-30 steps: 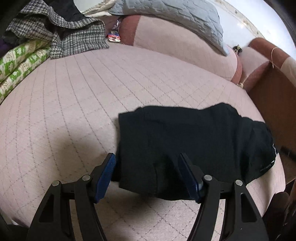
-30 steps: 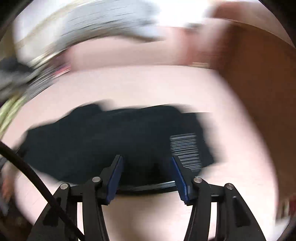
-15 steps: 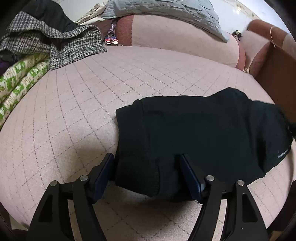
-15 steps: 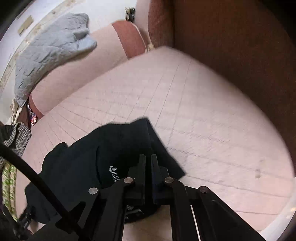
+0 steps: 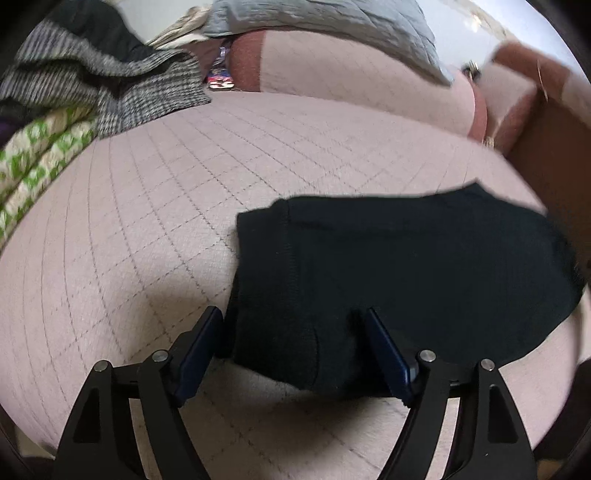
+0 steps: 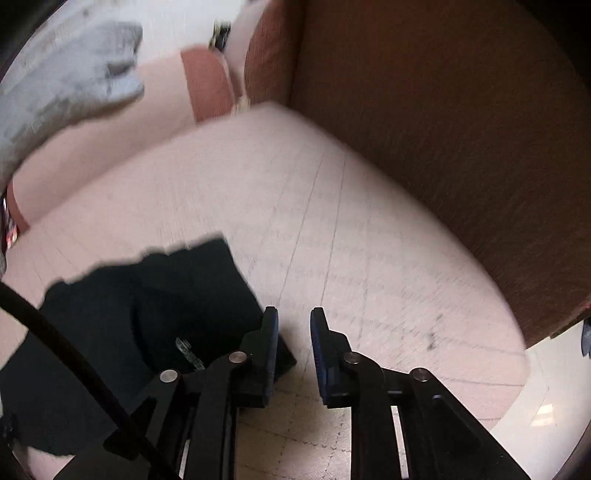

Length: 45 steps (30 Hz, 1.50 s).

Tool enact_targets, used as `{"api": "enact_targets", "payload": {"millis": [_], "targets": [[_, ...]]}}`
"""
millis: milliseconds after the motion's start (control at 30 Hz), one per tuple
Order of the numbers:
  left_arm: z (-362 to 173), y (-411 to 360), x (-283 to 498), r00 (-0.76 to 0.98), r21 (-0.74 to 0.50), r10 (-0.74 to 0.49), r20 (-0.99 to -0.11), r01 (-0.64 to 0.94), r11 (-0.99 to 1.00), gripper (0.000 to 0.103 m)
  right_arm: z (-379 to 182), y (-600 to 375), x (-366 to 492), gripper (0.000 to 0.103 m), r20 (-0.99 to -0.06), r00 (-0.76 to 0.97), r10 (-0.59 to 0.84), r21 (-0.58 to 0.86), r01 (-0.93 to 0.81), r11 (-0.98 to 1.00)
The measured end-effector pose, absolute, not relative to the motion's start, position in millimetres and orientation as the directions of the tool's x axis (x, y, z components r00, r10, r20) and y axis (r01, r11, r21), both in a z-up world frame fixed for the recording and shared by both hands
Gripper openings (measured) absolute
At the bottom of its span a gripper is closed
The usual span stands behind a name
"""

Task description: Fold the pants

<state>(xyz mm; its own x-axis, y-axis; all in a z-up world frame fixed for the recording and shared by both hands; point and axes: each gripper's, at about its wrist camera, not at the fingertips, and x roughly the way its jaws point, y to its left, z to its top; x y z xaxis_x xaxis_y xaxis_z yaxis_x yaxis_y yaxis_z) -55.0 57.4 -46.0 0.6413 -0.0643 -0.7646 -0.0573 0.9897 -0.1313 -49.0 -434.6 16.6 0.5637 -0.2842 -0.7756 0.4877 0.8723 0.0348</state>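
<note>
right claw [image 6: 293, 328] swung off pants [image 6: 147, 317] | opening, angled down, empty

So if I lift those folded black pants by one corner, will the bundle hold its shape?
Probably not: the black pants look like soft knit, lying in loose layers, so they would likely droop and unfold. On the quilted cover they would probably drag, not slide.

A pale pink quilted mattress [image 5: 155, 229] fills the room's foreground, backed by a pink bolster [image 5: 351, 74] under a grey quilted blanket [image 5: 332, 18], with checked cloth [image 5: 122, 85] piled left and a brown wooden panel [image 6: 443, 110] rising right.
</note>
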Motion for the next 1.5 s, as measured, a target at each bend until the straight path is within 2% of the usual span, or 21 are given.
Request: {"api": "enact_targets", "payload": {"millis": [67,133,233,300,433,500,600,667,733,800,867,900,933,1000,1100,1200,1300,1400,1500], "targets": [[-30,62,-61,0.667,-0.185,-0.093,-0.739,-0.069,0.980,0.078,38,-420,-54,0.023,-0.715,0.629,-0.306,0.036,0.470,0.882],[-15,55,-62,0.689,-0.189,-0.107,-0.717,-0.044,0.981,0.078,52,-401,-47,0.023,-0.691,0.682,-0.241,0.064,0.389,0.919],[-9,33,-51,0.684,-0.163,-0.125,-0.719,0.010,0.987,0.078,56,-358,-17,0.023,-0.706,0.708,-0.015,0.152,0.172,0.973],[-20,21,-40,0.664,-0.152,-0.128,-0.737,0.022,0.988,0.078,46,-319,15,0.023,-0.728,0.665,0.168,0.252,0.032,0.967],[-43,14,-39,0.652,-0.090,-0.087,-0.754,0.029,0.995,0.078,5,-252,80,0.023,-0.762,0.536,0.363,0.378,-0.085,0.922],[-46,4,-43,0.666,0.008,-0.033,-0.745,0.059,0.998,0.078,-16,-227,108,0.023,-0.789,0.492,0.368,0.371,-0.096,0.924],[-53,-4,-48,0.685,0.077,0.003,-0.728,0.078,0.994,0.081,-52,-207,170,0.022,-0.851,0.456,0.261,0.272,-0.043,0.961],[-54,-8,-49,0.689,0.096,0.012,-0.725,0.084,0.992,0.082,-57,-205,204,0.021,-0.854,0.481,0.198,0.227,0.002,0.974],[-52,-7,-47,0.685,0.074,-0.002,-0.729,0.081,0.994,0.083,-45,-203,217,0.021,-0.851,0.506,0.138,0.193,0.058,0.979],[-49,-4,-45,0.681,0.046,-0.022,-0.732,0.082,0.996,0.083,-25,-207,207,0.022,-0.805,0.575,0.148,0.211,0.043,0.977],[-43,3,-47,0.684,-0.013,-0.068,-0.726,0.084,0.996,0.083,-3,-213,176,0.032,-0.766,0.627,0.141,0.193,0.017,0.981],[-38,8,-49,0.689,-0.066,-0.107,-0.717,0.086,0.994,0.083,3,-218,160,0.043,-0.756,0.642,0.129,0.177,0.011,0.984],[-33,13,-49,0.694,-0.096,-0.126,-0.709,0.082,0.992,0.083,7,-225,141,0.044,-0.743,0.659,0.114,0.154,0.002,0.988],[-22,28,-53,0.720,-0.166,-0.153,-0.677,0.053,0.985,0.083,7,-233,109,0.044,-0.736,0.670,0.099,0.115,-0.020,0.993],[-11,65,-58,0.761,-0.233,-0.094,-0.642,-0.077,0.969,0.083,10,-249,69,0.046,-0.737,0.672,0.074,0.064,-0.040,0.997],[-16,111,-61,0.745,-0.296,-0.008,-0.668,-0.256,0.920,0.083,10,-256,44,0.052,-0.751,0.652,0.103,0.081,-0.064,0.995],[-27,148,-72,0.692,-0.327,0.066,-0.719,-0.420,0.846,0.083,9,-248,27,0.053,-0.763,0.618,0.191,0.139,-0.133,0.981],[-28,165,-90,0.681,-0.355,0.100,-0.725,-0.495,0.793,0.083,5,-212,21,0.053,-0.780,0.553,0.295,0.190,-0.240,0.952],[-38,166,-104,0.666,-0.394,0.074,-0.742,-0.523,0.756,0.083,1,-166,21,0.053,-0.791,0.466,0.396,0.251,-0.343,0.905]]}}
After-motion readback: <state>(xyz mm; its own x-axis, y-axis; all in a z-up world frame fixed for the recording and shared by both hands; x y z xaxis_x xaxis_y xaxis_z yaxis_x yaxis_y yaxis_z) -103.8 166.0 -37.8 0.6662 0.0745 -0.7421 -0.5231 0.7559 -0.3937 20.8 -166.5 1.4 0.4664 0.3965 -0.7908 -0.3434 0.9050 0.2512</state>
